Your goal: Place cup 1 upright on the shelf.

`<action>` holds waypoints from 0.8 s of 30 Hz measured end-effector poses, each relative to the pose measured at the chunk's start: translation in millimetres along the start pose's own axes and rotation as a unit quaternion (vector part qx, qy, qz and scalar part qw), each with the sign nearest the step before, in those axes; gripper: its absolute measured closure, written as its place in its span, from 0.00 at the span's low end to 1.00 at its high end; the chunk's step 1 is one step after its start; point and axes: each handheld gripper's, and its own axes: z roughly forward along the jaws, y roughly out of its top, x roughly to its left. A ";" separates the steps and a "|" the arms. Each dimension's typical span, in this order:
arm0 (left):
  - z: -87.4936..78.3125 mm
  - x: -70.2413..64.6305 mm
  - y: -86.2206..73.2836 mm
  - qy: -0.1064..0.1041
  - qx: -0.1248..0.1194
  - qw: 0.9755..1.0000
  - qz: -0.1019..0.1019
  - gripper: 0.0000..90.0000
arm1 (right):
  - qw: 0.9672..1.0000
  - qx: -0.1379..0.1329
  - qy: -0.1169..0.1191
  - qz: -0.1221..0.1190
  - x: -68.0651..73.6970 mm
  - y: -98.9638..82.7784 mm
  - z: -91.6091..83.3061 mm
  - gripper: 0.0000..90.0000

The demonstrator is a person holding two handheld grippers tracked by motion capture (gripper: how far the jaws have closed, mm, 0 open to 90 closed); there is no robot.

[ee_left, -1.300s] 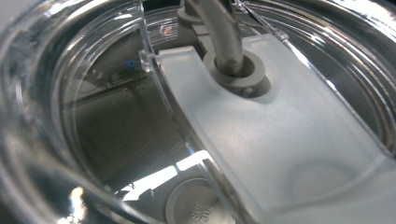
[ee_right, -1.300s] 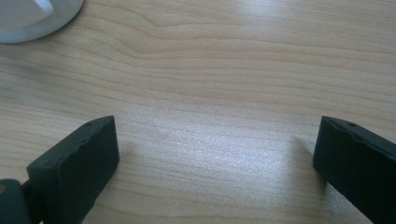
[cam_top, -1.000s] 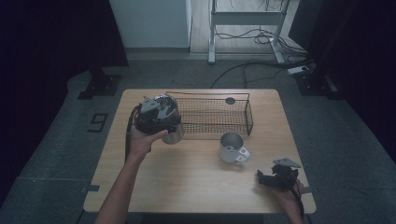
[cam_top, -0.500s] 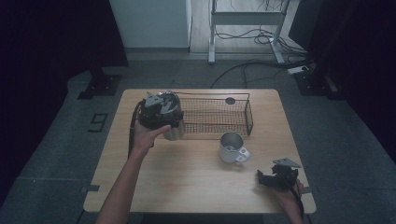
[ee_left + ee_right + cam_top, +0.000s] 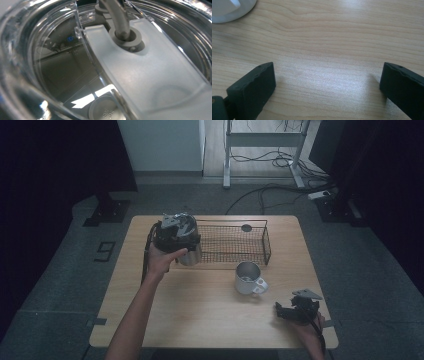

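A steel tumbler (image 5: 190, 252) with a clear lid (image 5: 140, 75) hangs at the near left corner of the black wire basket (image 5: 266, 241). My left gripper (image 5: 175, 236) sits on top of it, shut on the tumbler at its lid. The left gripper view looks straight onto that lid and its grey slider, and the jaws themselves are hidden. A metal mug (image 5: 247, 278) stands in front of the basket. My right gripper (image 5: 280, 310) rests open on the table's front right corner, its black jaws wide apart over bare wood (image 5: 327, 72), with the mug's base (image 5: 227, 10) ahead of it.
The wooden table (image 5: 200, 315) has free room across its front and left. The basket holds a small dark round thing (image 5: 246, 227) at its far side. Cables and a metal stand (image 5: 260, 150) lie on the floor beyond the table.
My left gripper has carried the tumbler a little farther back and to the right, closer to the basket's corner. The right gripper has stayed where it was.
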 end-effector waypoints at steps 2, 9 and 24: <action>1.1 -0.2 0.8 0.001 0.000 1.000 -0.001 0.04 | 1.000 0.000 0.000 0.000 0.0 0.0 0.0 0.00; 5.8 0.0 3.3 0.002 0.003 1.000 0.002 0.04 | 1.000 0.000 0.000 0.000 0.0 0.0 0.0 0.00; 18.2 5.3 7.1 -0.001 0.001 1.000 0.009 0.04 | 1.000 0.001 0.000 0.000 0.0 0.0 -0.1 0.00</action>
